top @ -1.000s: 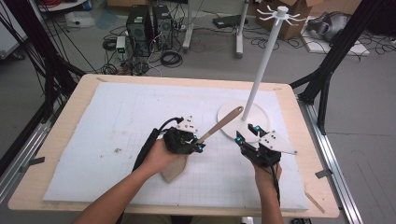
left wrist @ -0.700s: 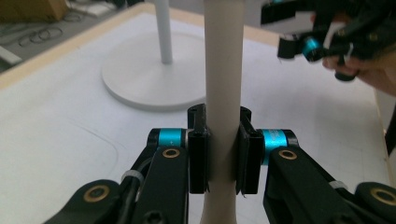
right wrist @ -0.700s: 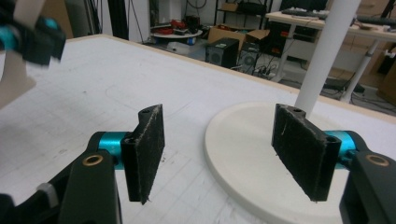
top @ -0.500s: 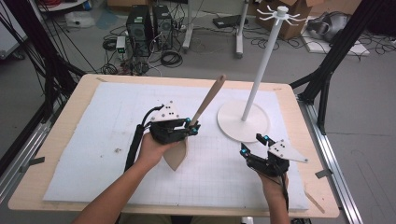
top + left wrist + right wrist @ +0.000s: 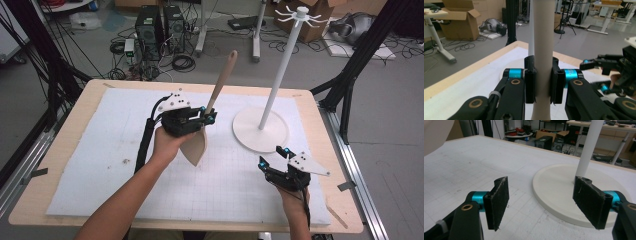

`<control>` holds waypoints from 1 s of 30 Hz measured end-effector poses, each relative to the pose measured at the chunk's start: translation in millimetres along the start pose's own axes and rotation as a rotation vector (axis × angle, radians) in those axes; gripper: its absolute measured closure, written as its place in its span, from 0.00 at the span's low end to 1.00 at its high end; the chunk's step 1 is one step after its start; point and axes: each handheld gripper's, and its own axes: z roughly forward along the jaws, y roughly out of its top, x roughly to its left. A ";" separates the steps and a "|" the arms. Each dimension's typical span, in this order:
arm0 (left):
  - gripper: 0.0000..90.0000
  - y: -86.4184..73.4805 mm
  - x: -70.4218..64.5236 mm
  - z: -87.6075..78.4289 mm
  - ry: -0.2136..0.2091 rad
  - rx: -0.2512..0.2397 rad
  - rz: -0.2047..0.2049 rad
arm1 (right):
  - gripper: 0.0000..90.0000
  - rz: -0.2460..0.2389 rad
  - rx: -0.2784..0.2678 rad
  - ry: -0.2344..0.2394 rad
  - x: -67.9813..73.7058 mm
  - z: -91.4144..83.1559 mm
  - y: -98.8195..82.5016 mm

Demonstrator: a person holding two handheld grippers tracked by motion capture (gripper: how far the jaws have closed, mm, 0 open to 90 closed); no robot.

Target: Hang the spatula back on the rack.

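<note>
A wooden spatula (image 5: 220, 80) stands tilted above the white mat, handle up and blade (image 5: 195, 146) down. My left gripper (image 5: 207, 119) is shut on its handle (image 5: 544, 45), with both pads pressed on the wood at mid-handle (image 5: 543, 82). My right gripper (image 5: 273, 156) hovers low over the mat, just in front of the white stand's round base (image 5: 260, 132). Its jaws (image 5: 544, 202) have just been opening, and nothing is between them. The stand's pole (image 5: 282, 70) rises to a hooked top.
The white gridded mat (image 5: 100, 150) covers a wooden table (image 5: 60, 145). The stand's base (image 5: 559, 185) and pole (image 5: 587, 150) are close ahead of my right gripper. My right gripper (image 5: 596, 65) also appears to the right in the left gripper view.
My left gripper has lifted the spatula and swung its handle up towards vertical. My right gripper has drawn back to the near right of the mat, with its jaws wider apart.
</note>
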 end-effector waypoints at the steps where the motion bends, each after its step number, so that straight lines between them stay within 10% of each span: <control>1: 0.87 3.8 0.6 2.5 0.001 -0.004 0.003 | 0.31 0.000 -0.001 0.000 0.0 0.0 -0.1; 16: 0.87 60.4 9.0 43.3 -0.052 -0.015 0.020 | 0.29 -0.002 -0.009 -0.002 -1.4 -2.9 0.3; 30: 0.87 78.9 4.7 77.5 -0.051 0.024 0.031 | 0.29 0.000 -0.009 0.005 -4.0 -2.4 0.4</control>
